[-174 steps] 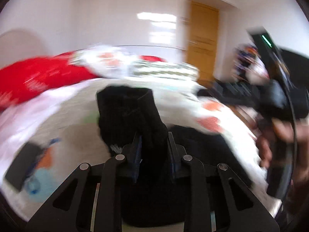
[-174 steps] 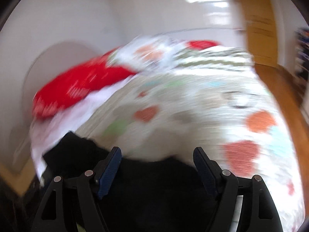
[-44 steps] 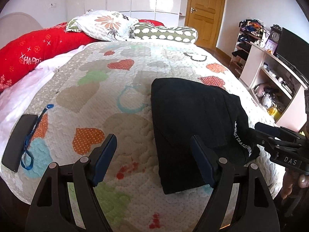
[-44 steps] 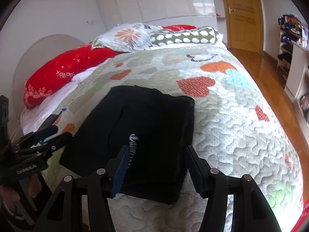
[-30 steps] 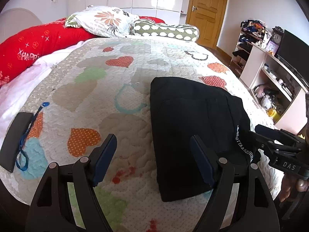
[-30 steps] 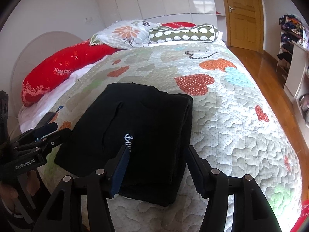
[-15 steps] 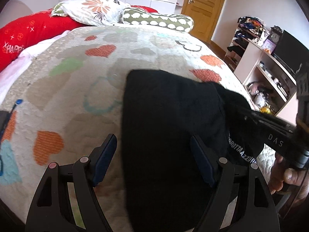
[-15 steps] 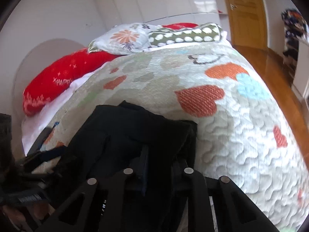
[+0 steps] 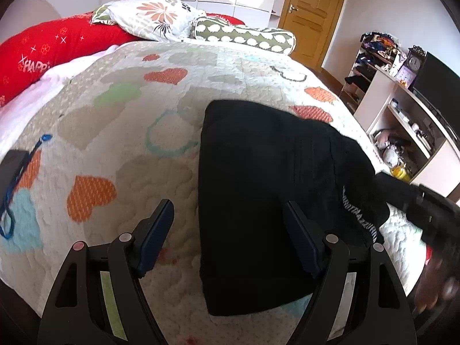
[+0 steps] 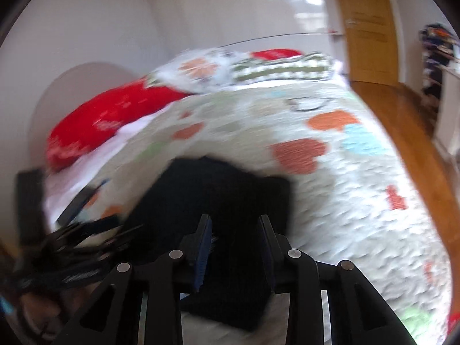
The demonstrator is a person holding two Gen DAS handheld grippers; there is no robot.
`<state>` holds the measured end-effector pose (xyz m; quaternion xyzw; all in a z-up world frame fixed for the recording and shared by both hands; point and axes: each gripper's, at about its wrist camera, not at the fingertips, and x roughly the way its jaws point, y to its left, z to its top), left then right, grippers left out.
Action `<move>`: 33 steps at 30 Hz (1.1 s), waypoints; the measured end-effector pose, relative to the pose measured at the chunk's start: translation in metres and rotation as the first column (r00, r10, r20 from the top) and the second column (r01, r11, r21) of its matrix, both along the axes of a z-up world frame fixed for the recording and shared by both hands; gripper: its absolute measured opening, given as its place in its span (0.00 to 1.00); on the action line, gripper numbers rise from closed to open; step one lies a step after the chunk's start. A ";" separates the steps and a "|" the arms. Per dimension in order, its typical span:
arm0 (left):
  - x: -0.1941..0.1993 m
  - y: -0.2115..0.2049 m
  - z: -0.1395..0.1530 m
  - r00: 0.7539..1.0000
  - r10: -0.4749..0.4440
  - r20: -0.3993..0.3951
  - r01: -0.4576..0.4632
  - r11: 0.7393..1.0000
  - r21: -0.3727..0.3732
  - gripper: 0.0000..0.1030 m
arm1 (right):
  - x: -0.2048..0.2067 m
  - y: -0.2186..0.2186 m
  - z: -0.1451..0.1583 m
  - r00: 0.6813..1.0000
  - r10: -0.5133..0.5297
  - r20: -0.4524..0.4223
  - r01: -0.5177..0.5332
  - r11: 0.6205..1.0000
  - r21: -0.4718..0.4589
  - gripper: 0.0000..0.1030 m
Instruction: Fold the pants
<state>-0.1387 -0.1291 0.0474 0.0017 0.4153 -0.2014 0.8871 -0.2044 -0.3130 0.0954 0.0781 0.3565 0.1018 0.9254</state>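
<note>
The black pants lie folded into a thick rectangle on the heart-patterned quilt. My left gripper is open and empty just above the quilt, its right finger over the near edge of the pants. In the blurred right wrist view my right gripper is nearly shut, with black pants fabric between its fingers. The right gripper also shows at the right edge of the left wrist view, at the pants' waistband side.
A dark phone with a blue strap lies at the quilt's left edge. A red bolster, floral pillow and green patterned bolster are at the head. Shelves and a TV stand right of the bed.
My right gripper closed from wide open onto the near edge of the pants and is moving fast. My left gripper drew back a little from the pants and stays open.
</note>
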 end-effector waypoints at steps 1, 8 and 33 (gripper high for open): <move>0.000 0.000 -0.002 1.000 0.002 -0.004 -0.002 1.000 0.002 0.77 | 0.000 0.007 -0.007 1.000 0.011 -0.018 -0.012 0.999 -0.035 0.30; -0.004 -0.001 0.000 1.000 0.003 0.003 -0.003 1.000 0.006 0.77 | 0.001 0.014 -0.022 0.998 -0.039 -0.051 0.034 0.996 -0.085 0.31; 0.005 0.006 -0.018 0.991 0.090 -0.101 -0.094 0.995 -0.036 0.96 | 0.001 -0.006 -0.012 0.997 -0.074 -0.031 0.072 0.996 -0.056 0.47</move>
